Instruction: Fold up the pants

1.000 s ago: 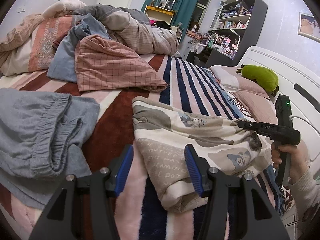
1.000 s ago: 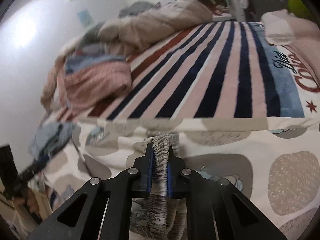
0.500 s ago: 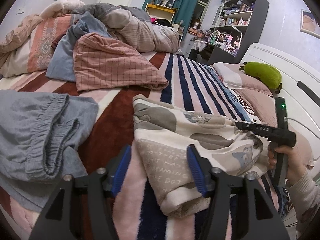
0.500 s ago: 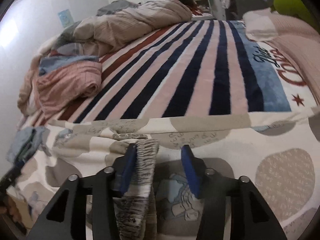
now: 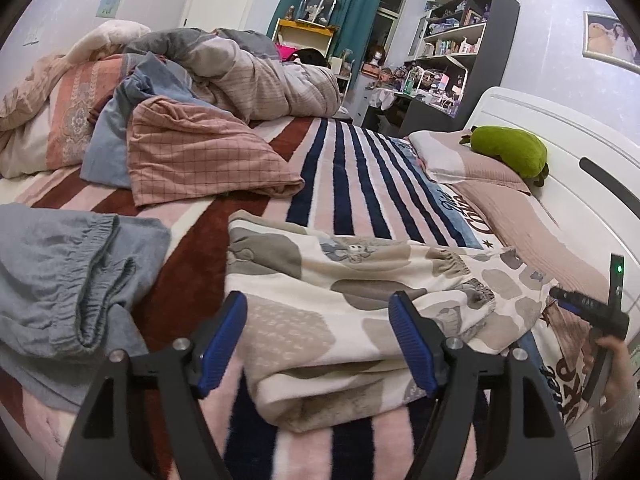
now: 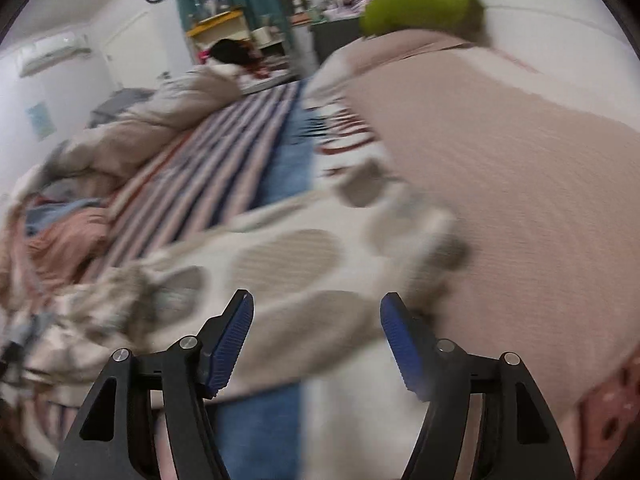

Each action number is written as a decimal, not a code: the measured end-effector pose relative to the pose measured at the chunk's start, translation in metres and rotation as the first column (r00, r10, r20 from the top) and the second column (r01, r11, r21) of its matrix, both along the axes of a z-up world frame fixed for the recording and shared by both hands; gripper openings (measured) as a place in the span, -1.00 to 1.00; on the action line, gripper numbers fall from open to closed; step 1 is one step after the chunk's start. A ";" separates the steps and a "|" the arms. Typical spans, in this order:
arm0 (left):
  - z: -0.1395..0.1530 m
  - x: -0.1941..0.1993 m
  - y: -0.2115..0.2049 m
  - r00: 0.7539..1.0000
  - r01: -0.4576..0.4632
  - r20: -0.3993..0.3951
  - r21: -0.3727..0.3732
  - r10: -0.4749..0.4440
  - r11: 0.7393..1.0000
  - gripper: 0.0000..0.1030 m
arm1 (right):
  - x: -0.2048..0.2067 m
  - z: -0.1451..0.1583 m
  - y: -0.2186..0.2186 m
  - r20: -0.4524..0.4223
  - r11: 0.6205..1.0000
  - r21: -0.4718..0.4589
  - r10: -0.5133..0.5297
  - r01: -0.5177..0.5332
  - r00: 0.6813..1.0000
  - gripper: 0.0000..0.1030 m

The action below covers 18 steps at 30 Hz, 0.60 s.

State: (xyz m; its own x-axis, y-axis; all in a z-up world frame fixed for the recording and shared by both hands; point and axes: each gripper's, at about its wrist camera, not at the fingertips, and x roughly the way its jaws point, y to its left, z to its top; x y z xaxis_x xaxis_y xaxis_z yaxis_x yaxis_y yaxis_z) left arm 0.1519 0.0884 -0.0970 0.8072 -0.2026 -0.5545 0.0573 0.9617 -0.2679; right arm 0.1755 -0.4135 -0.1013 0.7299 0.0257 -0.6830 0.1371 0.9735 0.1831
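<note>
Folded pants (image 5: 360, 304) on bed (image 5: 360, 168); both claws opening, nothing pinched.
Left claw (image 5: 318, 344) spread over near fold; right claw (image 6: 316, 344) spread, its view blurred, pants' right end indistinct.

bare striped blanket (image 5: 352, 168) beyond pants (image 5: 340, 292)

Cream pants (image 5: 360, 300) with grey cartoon patches, folded flat on the striped blanket (image 5: 352, 184), elastic waistband uppermost.

A home bedroom: bed (image 5: 360, 168), pillow (image 5: 472, 160), cluttered shelves (image 5: 460, 40).
</note>
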 end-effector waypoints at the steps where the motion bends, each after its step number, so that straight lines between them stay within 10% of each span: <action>1: 0.000 0.001 -0.003 1.000 0.002 -0.004 0.002 -0.002 1.000 0.35 | -0.001 -0.004 -0.006 -0.006 1.000 -0.017 -0.014 0.014 1.000 0.22; 10: -0.009 0.011 -0.012 0.999 -0.028 -0.035 0.010 0.029 1.000 0.35 | 0.022 -0.031 -0.012 -0.047 0.992 -0.008 -0.123 0.123 0.991 0.28; 18: -0.017 0.013 0.005 0.998 -0.047 -0.029 0.005 0.048 0.999 0.35 | 0.009 -0.051 -0.011 -0.013 0.936 0.229 -0.270 0.266 0.963 0.27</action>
State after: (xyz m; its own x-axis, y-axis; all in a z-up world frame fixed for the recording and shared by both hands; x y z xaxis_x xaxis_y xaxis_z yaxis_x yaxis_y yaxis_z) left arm 0.1648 0.0931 -0.1139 0.7994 -0.1619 -0.5786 0.0038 0.9644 -0.2645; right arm 0.1842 -0.4242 -0.1526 0.7438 -0.0201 -0.6681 0.3815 0.8335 0.3997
